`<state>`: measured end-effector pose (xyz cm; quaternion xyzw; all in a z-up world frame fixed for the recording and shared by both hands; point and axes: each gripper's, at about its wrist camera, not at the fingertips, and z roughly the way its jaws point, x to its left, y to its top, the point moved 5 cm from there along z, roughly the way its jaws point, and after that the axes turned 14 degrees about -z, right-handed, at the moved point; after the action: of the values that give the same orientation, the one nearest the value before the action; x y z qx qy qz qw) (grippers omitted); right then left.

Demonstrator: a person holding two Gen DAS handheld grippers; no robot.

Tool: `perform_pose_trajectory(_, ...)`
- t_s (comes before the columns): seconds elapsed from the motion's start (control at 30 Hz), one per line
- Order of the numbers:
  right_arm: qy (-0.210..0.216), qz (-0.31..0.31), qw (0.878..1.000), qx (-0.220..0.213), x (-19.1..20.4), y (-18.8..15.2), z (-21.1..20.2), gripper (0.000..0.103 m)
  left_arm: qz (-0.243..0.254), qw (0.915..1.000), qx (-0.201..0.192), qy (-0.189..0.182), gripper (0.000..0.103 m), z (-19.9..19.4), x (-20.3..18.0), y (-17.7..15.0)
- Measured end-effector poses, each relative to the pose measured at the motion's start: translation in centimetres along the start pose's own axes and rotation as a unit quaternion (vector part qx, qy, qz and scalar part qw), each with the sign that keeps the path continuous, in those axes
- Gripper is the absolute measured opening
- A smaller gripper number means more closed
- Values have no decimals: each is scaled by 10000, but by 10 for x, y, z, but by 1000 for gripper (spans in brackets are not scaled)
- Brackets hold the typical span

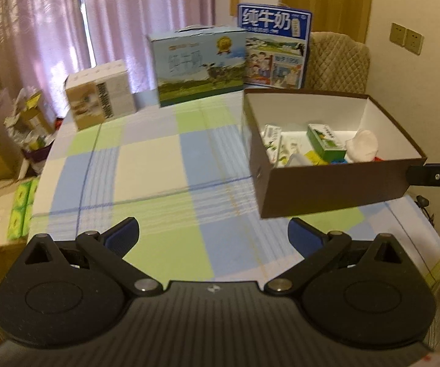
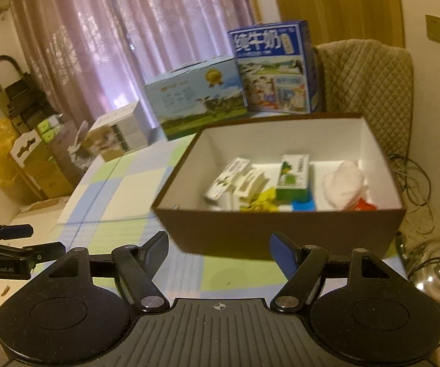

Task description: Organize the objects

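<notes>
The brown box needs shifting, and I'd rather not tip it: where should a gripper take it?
Probably the brown box's near wall, pinched over its open top edge from above by the open right gripper. The thin upright wall fits between the jaws; the whole box looks too wide.

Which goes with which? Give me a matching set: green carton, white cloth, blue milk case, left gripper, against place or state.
Things:
1. green carton
2. white cloth
3. blue milk case
4. left gripper

Places or states:
A. open, holding nothing
B. far table edge, by the chair
C. right end inside the brown box
D. middle of the box

Pairs: 1-D, 2-C, 3-B, 4-A
</notes>
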<state>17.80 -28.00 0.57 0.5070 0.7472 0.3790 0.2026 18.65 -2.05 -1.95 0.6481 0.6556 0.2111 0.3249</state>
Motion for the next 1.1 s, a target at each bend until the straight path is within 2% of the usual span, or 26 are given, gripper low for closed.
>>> perform_pose_trajectory(0.37,400,-227,9985,298,56,-34,16,71,-586,9973,166,404,102,-27,41,-39)
perform_pose_trajectory(0.8,758,-651,9934,564,110,-59,29,71,-1045,9916,509,562,102,-40,73,-84)
perform_pose_trajectory(1.1,866,-817,9907,663,130,-69,37,71,-1209,9888,579,651,102,-44,84,-94)
